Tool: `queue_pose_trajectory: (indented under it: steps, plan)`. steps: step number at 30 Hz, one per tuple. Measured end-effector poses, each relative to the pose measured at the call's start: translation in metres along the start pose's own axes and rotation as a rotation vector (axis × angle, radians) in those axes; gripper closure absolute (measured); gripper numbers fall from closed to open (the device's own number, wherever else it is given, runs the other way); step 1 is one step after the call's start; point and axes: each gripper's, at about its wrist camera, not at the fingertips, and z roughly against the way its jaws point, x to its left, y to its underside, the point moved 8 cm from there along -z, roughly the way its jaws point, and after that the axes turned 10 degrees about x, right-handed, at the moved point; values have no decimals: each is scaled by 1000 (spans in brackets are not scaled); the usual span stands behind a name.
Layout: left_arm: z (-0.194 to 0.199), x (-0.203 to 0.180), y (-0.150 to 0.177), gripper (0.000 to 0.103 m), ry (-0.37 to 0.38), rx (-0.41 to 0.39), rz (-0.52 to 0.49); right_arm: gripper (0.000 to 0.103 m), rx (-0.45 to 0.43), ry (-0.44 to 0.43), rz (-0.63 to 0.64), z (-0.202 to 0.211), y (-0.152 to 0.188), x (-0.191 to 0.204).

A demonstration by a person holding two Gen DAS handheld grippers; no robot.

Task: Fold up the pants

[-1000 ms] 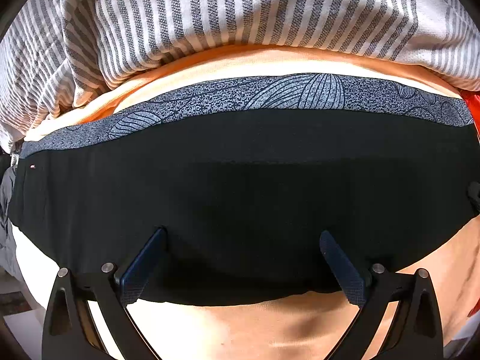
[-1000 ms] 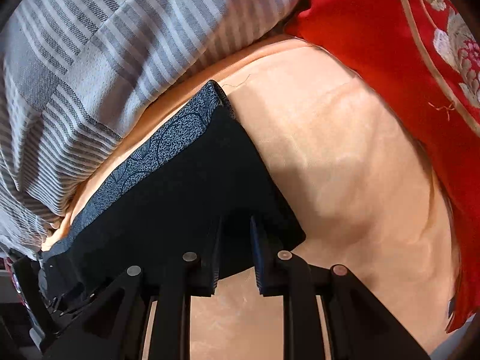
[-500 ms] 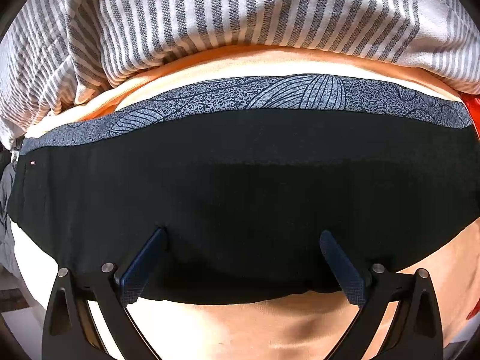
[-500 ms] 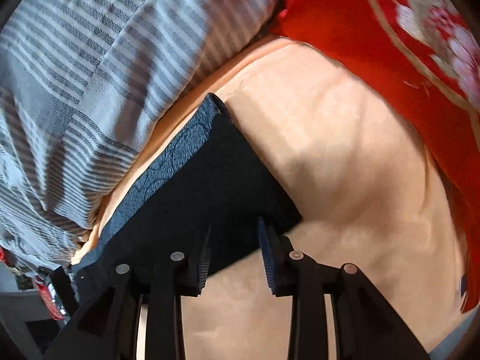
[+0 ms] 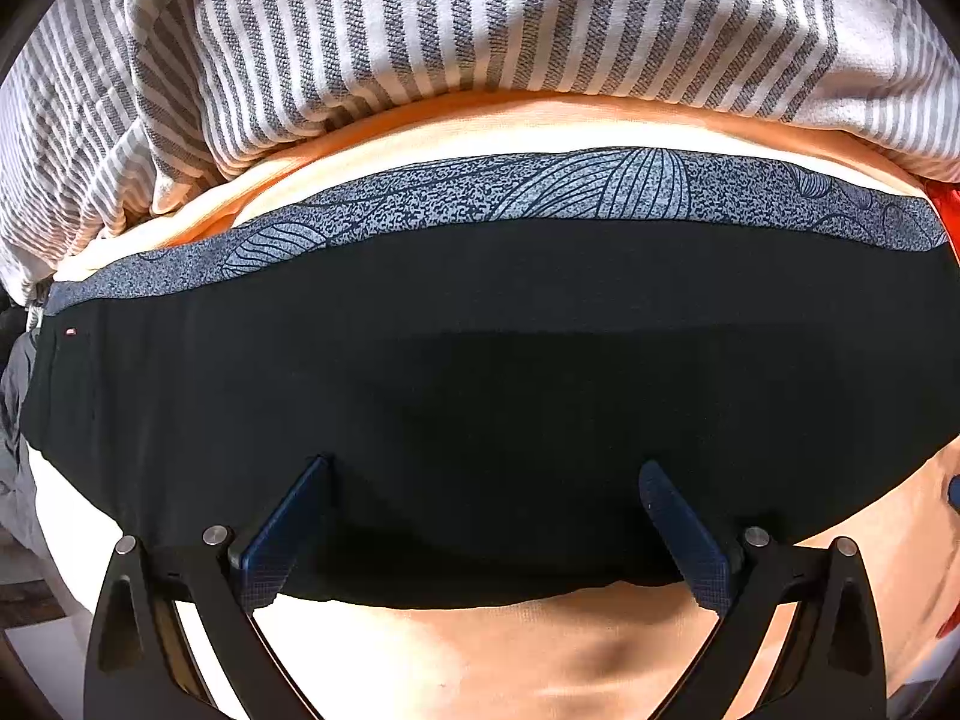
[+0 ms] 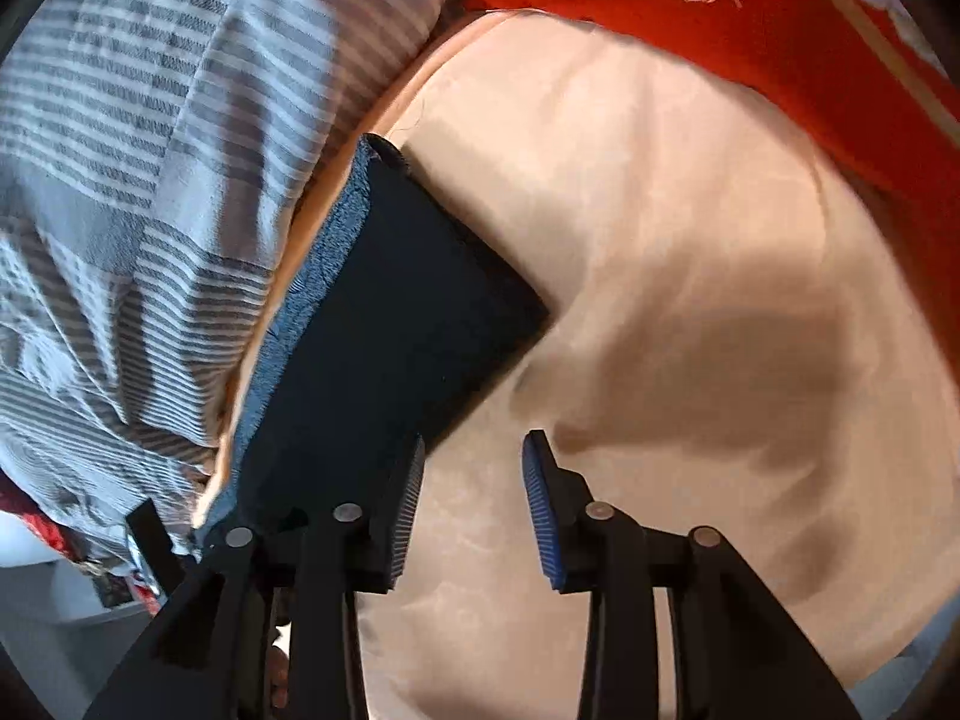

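Observation:
The black pants (image 5: 480,372) lie folded flat on a peach sheet, with a grey-blue patterned band (image 5: 600,192) along the far edge. My left gripper (image 5: 483,480) is open, its fingers wide apart over the near edge of the pants. In the right wrist view the pants (image 6: 408,312) show as a dark slab at centre left. My right gripper (image 6: 474,456) is open and empty, just off the pants' near right corner, over the sheet.
A grey-and-white striped cloth (image 5: 480,24) is bunched beyond the pants, also at the left of the right wrist view (image 6: 150,150). A red embroidered cloth (image 6: 750,18) lies at the far right. The peach sheet (image 6: 690,240) spreads to the right of the pants.
My right gripper has opened, let go of the pants' corner and drawn back to the right. The left gripper has stayed open in place.

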Motion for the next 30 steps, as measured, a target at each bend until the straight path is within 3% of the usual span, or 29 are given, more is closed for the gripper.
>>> queue_pose_trajectory:
  steps: [3, 4, 6, 7, 8, 9, 13, 22, 24, 26, 28, 30]
  plan:
    - [1, -1, -1, 0, 2, -1, 2, 48, -25, -51, 24, 0, -5, 6]
    - [1, -1, 0, 0, 3, 0, 3, 47, -19, -106, 8, -7, -8, 5]
    - [1, -1, -1, 0, 5, 3, 4, 47, -14, -125, -7, -10, -9, 3]
    - [1, -1, -1, 0, 5, 3, 4, 47, -20, -185, -40, -17, -9, -4]
    - [1, -1, -1, 0, 6, 3, 2, 47, -20, -185, -40, -17, -9, -4]
    - [1, -1, -2, 0, 6, 3, 0, 47, -43, -258, -48, -17, -9, -5]
    - [0, -2, -2, 0, 11, 2, -4, 44, -54, -358, -31, -21, -15, 6]
    - [17, -2, -7, 0, 19, -22, 19, 42, -47, -402, 67, -42, -32, 45]
    - [34, -2, -20, 0, 27, -83, 31, 45, -5, -420, 51, -46, -34, 51]
    - [42, -3, -36, 0, 16, -110, 35, 69, 18, -427, 48, -46, -34, 54]
    - [42, 0, -57, 0, -1, -119, 60, 78, 19, -429, 54, -41, -33, 59]
    - [34, 0, -75, 0, 18, -110, 96, 80, 20, -433, 58, -39, -33, 59]
